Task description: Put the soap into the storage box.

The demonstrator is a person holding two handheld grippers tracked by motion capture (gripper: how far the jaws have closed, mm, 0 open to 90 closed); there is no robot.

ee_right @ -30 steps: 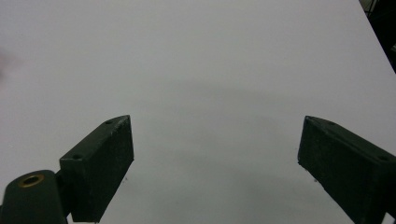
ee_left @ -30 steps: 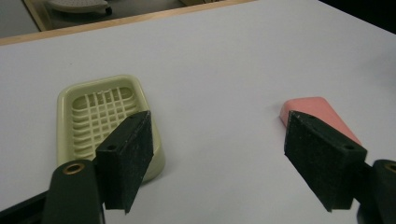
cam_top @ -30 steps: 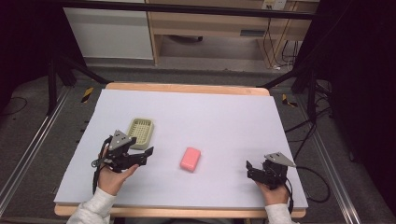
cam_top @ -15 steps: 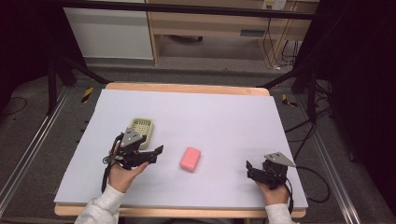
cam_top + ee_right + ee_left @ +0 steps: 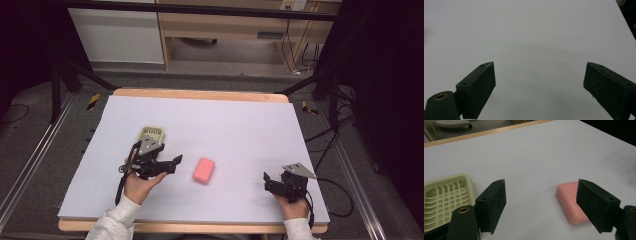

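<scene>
My left gripper (image 5: pixel 172 162) sits over the left half of the tabletop (image 5: pixel 240 120), nearer the near edge than the far one. Its fingers (image 5: pixel 491 205) are spread wide with bare tabletop between them; they pinch nothing. They point toward the middle of the tabletop, at the pink bar of soap (image 5: pixel 204 170).

The soap lies flat on the tabletop, roughly midway between the left and right edges and somewhat nearer the near edge. It is just beyond my left fingertips, apart from them. In the left gripper view the soap (image 5: pixel 571 202) sits partly behind the right-hand finger, with no contact visible.

The pale yellow soap dish (image 5: pixel 151 133) stands on the tabletop just behind my left gripper, toward the far edge, and near the soap without touching it. In the left gripper view the dish (image 5: pixel 444 200) shows a slotted grid floor with nothing lying in it.

My right gripper (image 5: pixel 270 181) rests near the near right corner of the tabletop, well apart from the soap. Its fingers (image 5: pixel 477 87) are likewise spread wide, with plain tabletop between them and nothing pinched.
</scene>
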